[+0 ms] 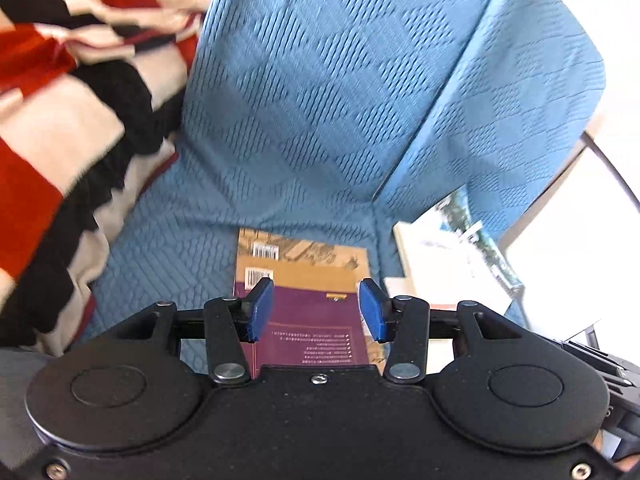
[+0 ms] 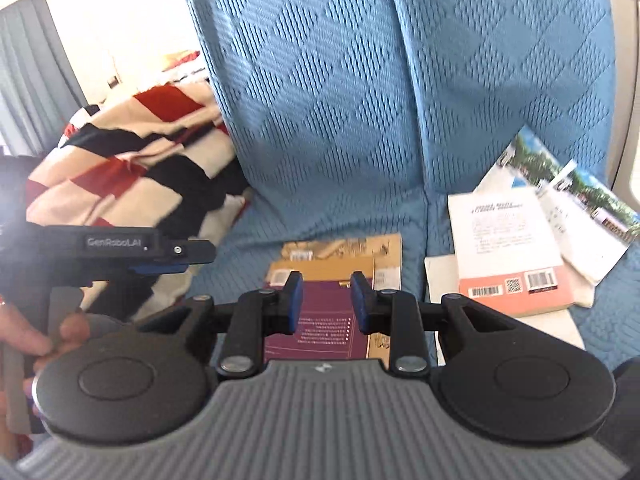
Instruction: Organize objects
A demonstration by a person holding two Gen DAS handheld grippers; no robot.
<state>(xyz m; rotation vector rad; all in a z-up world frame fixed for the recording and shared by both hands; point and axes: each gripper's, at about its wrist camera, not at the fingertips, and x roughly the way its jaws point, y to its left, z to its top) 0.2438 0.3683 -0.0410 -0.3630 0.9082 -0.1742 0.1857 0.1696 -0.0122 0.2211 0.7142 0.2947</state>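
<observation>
A purple and tan book [image 1: 316,320] lies flat on the blue sofa seat, on top of another tan book [image 1: 296,250] with a barcode. My left gripper [image 1: 316,308] hovers above them, open, with only the purple cover showing through the gap. In the right wrist view the same purple book [image 2: 324,332] lies below my right gripper [image 2: 327,304], whose blue pads stand apart with nothing between them. The left gripper [image 2: 188,260] appears side-on at the left, held by a hand [image 2: 40,340].
A red, black and cream blanket [image 2: 132,176] is heaped on the seat's left. On the right lie a white and salmon book [image 2: 508,248], a photo-covered booklet [image 2: 560,184] and white sheets. The sofa's blue backrest [image 2: 340,80] rises behind.
</observation>
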